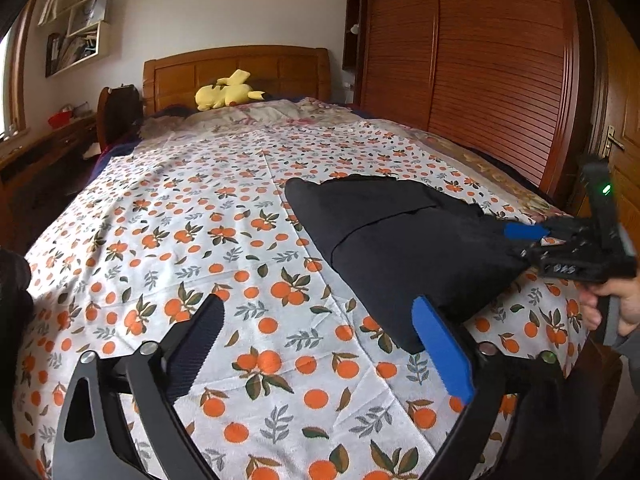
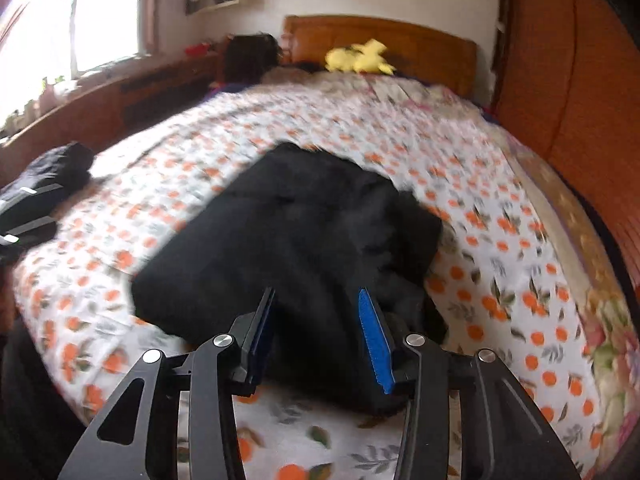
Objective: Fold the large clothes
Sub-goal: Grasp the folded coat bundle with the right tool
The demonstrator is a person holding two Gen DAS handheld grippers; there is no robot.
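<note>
A black garment (image 1: 400, 248) lies folded in a thick bundle on the orange-print bed cover (image 1: 240, 240). My left gripper (image 1: 318, 304) hovers open and wide over the cover, holding nothing, with its blue right pad (image 1: 440, 352) beside the bundle's near corner. My right gripper (image 1: 520, 244) comes in from the right and is shut on the bundle's edge, and the cloth tapers toward it. In the blurred right wrist view, the black garment (image 2: 304, 220) fills the gap of the right gripper (image 2: 317, 292). The left gripper (image 2: 28, 216) shows at the far left there.
A yellow plush toy (image 1: 228, 92) lies by the wooden headboard (image 1: 240, 68). A tall brown wardrobe (image 1: 480, 60) runs along the bed's right side, and a desk (image 1: 40, 148) stands at the left. A person's hand (image 1: 612, 304) grips the right tool's handle.
</note>
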